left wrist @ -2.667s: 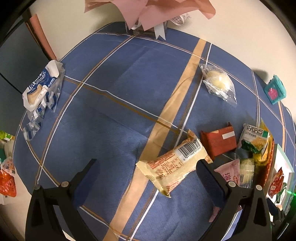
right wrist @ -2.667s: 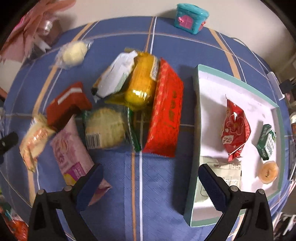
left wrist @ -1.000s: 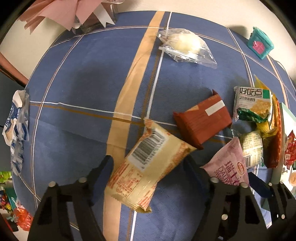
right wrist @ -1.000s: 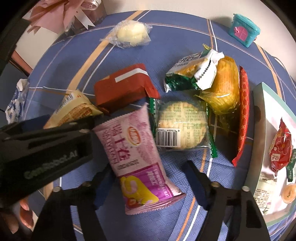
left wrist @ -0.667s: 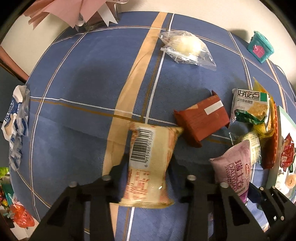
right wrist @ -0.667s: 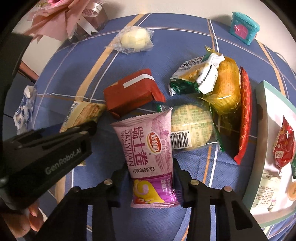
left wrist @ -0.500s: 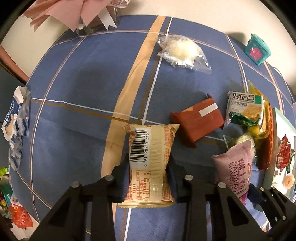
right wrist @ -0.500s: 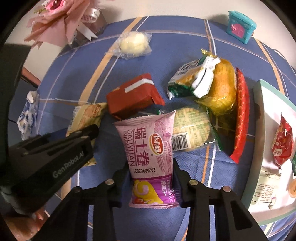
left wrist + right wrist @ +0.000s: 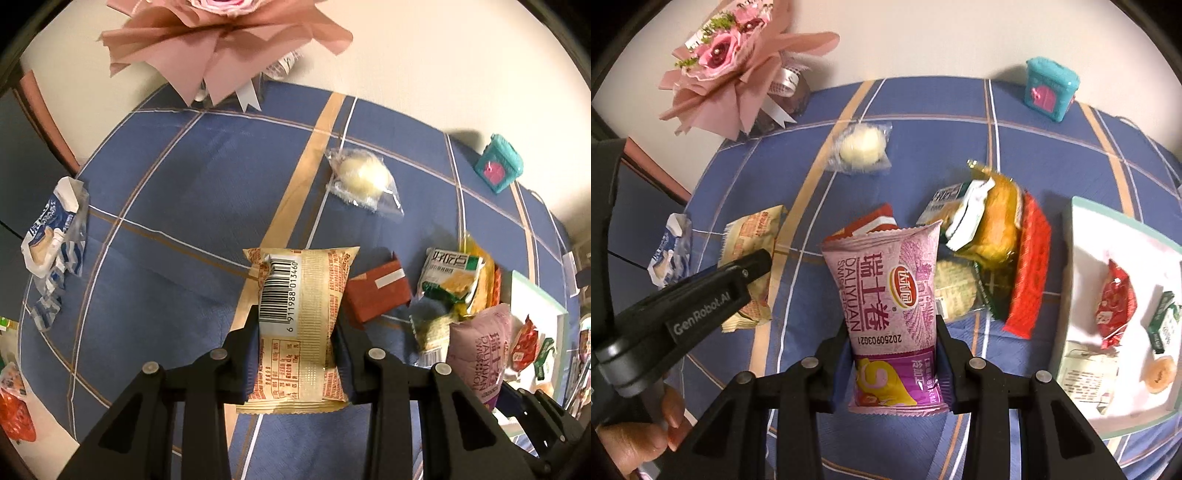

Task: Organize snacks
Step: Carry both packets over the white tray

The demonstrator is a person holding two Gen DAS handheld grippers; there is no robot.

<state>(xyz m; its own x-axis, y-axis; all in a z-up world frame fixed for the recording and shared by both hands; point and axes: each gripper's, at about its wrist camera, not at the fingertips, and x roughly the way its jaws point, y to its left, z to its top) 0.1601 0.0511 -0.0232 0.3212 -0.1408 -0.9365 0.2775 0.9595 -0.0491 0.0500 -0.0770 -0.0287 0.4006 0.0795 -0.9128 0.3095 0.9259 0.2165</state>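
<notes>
Your left gripper [image 9: 297, 332] pinches the cream plastic snack packet with a barcode [image 9: 299, 325] between both fingers, its lower half clamped above the blue plaid tablecloth [image 9: 177, 206]. Your right gripper [image 9: 892, 352] likewise squeezes the purple-pink plastic Swiss-roll packet [image 9: 886, 295] between its fingers, left of the white teal-rimmed tray [image 9: 1082, 236].

On the cloth-covered surface [image 9: 1034, 155], a heap of snack packets [image 9: 993, 251] lies in the middle, with the tray [image 9: 1082, 229] to its right holding several small packets. A wrapped bun [image 9: 860, 149] lies behind the heap, towards the wall, and a small box [image 9: 1051, 88] sits at the far edge, right of it. A bouquet [image 9: 735, 77] stands at the far left corner. A torn wrapper [image 9: 51, 240] lies at the left edge. The barcode packet [image 9: 299, 328] sits between the left gripper's [image 9: 295, 332] jaws, left of the Swiss-roll packet [image 9: 886, 314], which is between the right gripper's [image 9: 892, 354] jaws.
</notes>
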